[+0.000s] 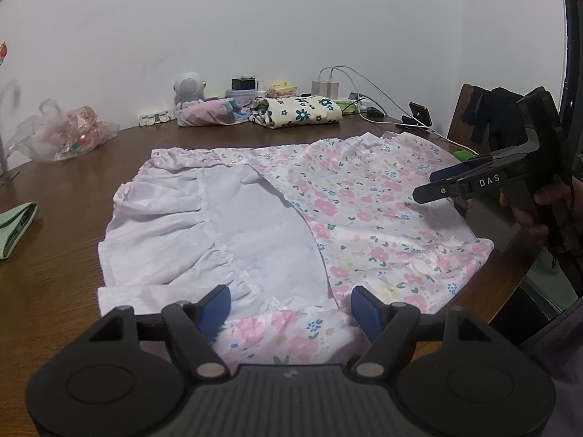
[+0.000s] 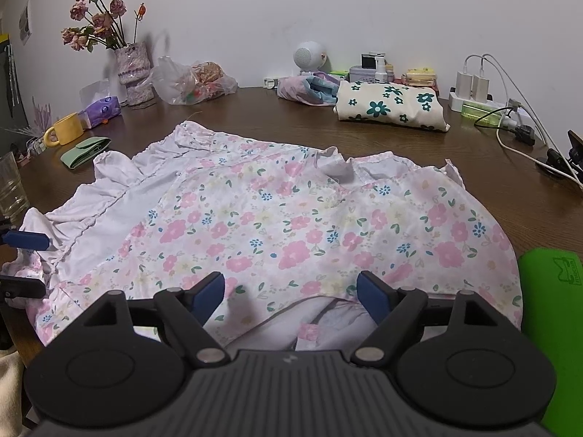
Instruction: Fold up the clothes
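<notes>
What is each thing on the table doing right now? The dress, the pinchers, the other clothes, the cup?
Floral dress: spread flat, one side turned back, white lining showing.
Left gripper: open, empty.
Right gripper: open, empty.
Flowered cream garment: folded.
Yellow mug: lying on its side.
Chargers: plugged in.

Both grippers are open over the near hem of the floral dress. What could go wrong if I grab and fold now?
1. The left gripper straddles the turned-back white lining; it may pinch one layer only, so the floral dress folds crooked.
2. The right gripper sits where the hem gapes; it could catch the underlayer alone.
3. A far sweep might hit the folded cloth or cables.
</notes>
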Motion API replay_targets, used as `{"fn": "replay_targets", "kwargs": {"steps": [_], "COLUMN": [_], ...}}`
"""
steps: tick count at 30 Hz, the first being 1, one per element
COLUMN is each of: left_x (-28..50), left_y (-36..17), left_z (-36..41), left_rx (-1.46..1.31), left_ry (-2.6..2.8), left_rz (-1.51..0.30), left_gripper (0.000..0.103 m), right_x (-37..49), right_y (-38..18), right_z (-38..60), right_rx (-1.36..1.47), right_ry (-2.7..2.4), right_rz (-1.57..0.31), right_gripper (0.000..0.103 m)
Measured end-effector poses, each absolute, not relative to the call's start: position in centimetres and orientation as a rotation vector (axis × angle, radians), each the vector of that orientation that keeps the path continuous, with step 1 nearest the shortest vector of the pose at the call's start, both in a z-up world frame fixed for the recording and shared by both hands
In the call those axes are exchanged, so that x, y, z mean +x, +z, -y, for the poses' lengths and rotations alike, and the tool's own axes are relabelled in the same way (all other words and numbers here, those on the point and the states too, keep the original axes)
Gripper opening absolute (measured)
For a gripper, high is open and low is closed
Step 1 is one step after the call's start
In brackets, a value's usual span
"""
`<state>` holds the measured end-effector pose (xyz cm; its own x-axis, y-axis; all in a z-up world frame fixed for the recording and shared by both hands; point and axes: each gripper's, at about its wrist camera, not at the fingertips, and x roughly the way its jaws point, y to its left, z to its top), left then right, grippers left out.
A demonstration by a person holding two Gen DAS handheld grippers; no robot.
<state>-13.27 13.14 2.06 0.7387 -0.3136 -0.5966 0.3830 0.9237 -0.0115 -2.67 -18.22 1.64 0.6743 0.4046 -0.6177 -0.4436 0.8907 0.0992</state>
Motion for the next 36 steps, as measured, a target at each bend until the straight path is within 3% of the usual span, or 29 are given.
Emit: {"fn": "replay_targets", "kwargs": {"steps": [24, 36], "left_x": [-13.6, -15.8], "left_y": [1.8, 2.0], "left_z": [-13.5, -13.0], "left_rx": [0.118, 0.169], "left_ry": [-0.385, -0.484], "left_rz": [-0.641, -0.64], "left_gripper": [0.075, 0.078], "right_x": [-3.8, -10.1], "right_y": [2.3, 2.2], "right_z": [18.8, 19.7], "right_rx": [-0.079, -0.195], "right_ry": [0.48, 0.843], "right_rz": [-0.651, -0.577], "right_gripper": [0.081, 0.081]}}
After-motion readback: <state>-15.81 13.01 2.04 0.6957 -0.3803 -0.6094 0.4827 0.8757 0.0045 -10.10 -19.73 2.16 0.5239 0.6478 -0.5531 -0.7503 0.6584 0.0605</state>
